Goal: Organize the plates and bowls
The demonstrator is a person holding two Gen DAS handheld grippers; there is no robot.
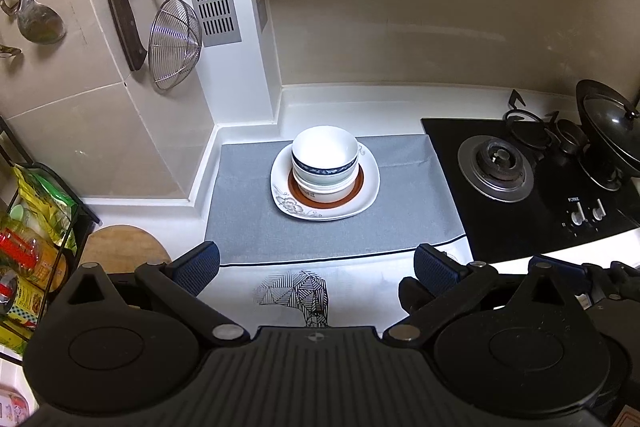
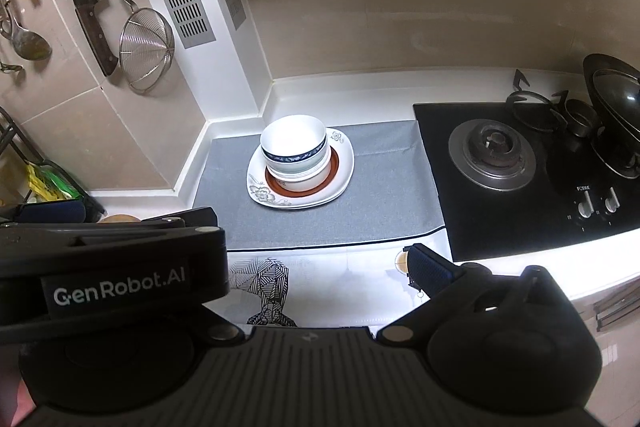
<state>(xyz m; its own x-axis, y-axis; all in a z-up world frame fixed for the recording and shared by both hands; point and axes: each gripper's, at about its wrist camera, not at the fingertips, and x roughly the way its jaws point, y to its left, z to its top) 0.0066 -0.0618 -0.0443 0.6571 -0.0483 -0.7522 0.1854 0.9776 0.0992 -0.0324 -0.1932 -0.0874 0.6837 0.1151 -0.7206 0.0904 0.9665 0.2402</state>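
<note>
A stack of white bowls [image 1: 325, 163], the top one with a blue band, stands on a brown-rimmed plate [image 1: 358, 189] that lies on a white floral plate [image 1: 292, 205] on the grey mat [image 1: 248, 223]. The stack also shows in the right wrist view [image 2: 294, 151]. My left gripper [image 1: 316, 267] is open and empty, well short of the stack. My right gripper [image 2: 316, 255] is open and empty too, beside the left one; the left gripper's body [image 2: 112, 267] hides its left finger.
A black gas hob [image 1: 520, 187] with a lidded wok [image 1: 612, 131] lies to the right. A knife, ladle and wire strainer [image 1: 174, 43] hang on the left wall. A rack of packets and jars [image 1: 32, 243] and a wooden board [image 1: 120, 247] sit at left.
</note>
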